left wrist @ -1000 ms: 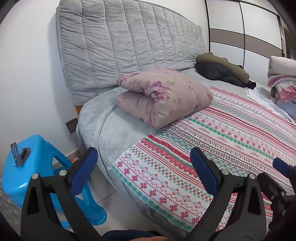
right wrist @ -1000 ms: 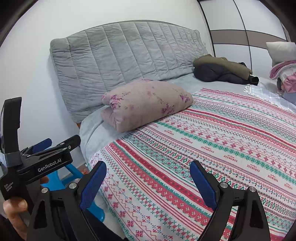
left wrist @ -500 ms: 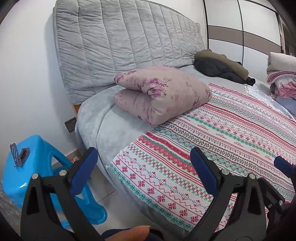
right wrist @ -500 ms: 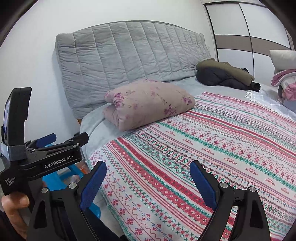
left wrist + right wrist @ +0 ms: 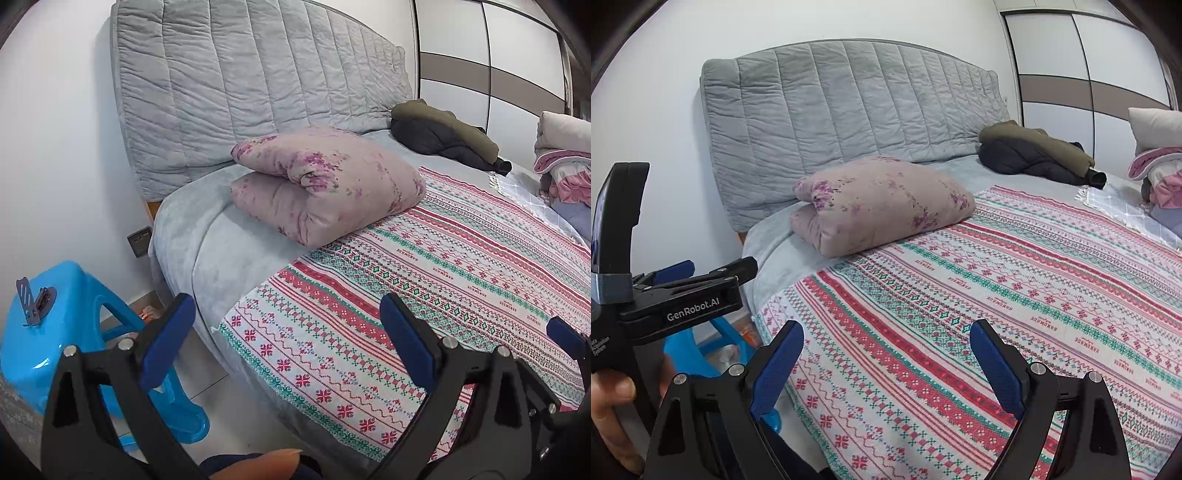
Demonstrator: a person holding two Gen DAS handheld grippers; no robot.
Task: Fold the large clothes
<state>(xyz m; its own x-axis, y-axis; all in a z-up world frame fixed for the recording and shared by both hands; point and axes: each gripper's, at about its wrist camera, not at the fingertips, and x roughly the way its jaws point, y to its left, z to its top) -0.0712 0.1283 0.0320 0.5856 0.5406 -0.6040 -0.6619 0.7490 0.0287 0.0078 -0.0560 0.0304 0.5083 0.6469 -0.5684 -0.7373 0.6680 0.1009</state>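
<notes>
A dark olive and black jacket (image 5: 447, 136) lies crumpled at the far side of the bed by the headboard; it also shows in the right wrist view (image 5: 1038, 155). A patterned red, green and white spread (image 5: 424, 280) covers the bed (image 5: 1015, 295). My left gripper (image 5: 284, 332) is open and empty, above the bed's near corner. My right gripper (image 5: 886, 354) is open and empty over the spread. The left gripper's body (image 5: 676, 295) shows at the left of the right wrist view.
A folded pink floral quilt (image 5: 325, 184) lies near the grey padded headboard (image 5: 258, 81). A pile of folded clothes (image 5: 565, 155) sits at the far right. A blue plastic stool (image 5: 70, 332) stands on the floor left of the bed. A wardrobe (image 5: 491, 62) is behind.
Both grippers have drifted slightly, so the bed sits a little lower and to the right in view. Both stay open and empty.
</notes>
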